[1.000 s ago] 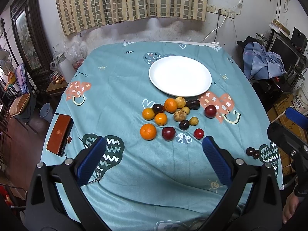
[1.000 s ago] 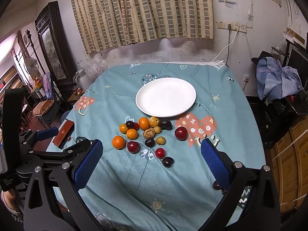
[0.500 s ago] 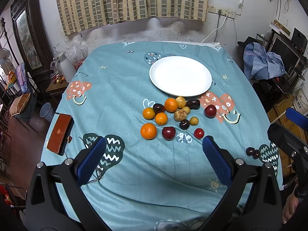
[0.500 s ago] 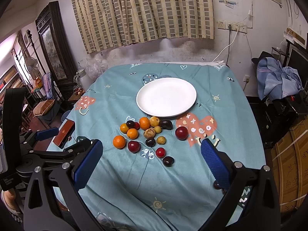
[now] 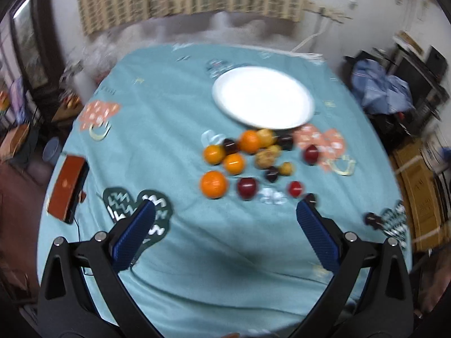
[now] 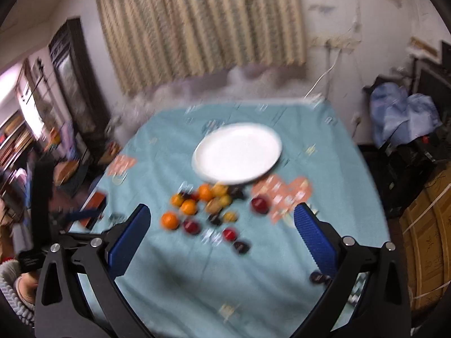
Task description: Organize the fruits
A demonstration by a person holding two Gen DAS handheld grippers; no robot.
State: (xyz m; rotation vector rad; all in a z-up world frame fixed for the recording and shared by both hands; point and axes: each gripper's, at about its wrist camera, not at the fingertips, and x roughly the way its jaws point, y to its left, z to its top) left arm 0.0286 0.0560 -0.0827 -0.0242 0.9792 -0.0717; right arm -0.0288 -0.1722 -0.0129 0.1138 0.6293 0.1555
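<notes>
**Round fruit, soft cloth, and a plate with nothing on it**

Both grippers hang above the near side of the table with their fingers spread wide and nothing between them: the left gripper (image 5: 225, 219) and the right gripper (image 6: 222, 225). The white plate (image 5: 262, 98) sits bare on the teal tablecloth (image 5: 157, 140). The fruit lies in a tight cluster just on the near side of the plate, with the largest orange (image 5: 213, 184) at the cluster's near-left corner, a dark red plum (image 5: 246, 187) beside it, and a small red fruit (image 5: 295, 188) to the right. Two dark fruits (image 5: 372, 219) lie well apart from the plate, close to the table's right edge.

Likely trouble: fingers closing on one fruit in the packed cluster could nudge its neighbours and set them rolling; the stray dark pair could roll off the edge. Both views are blurred, so a grasp aimed now may land off-centre.
</notes>
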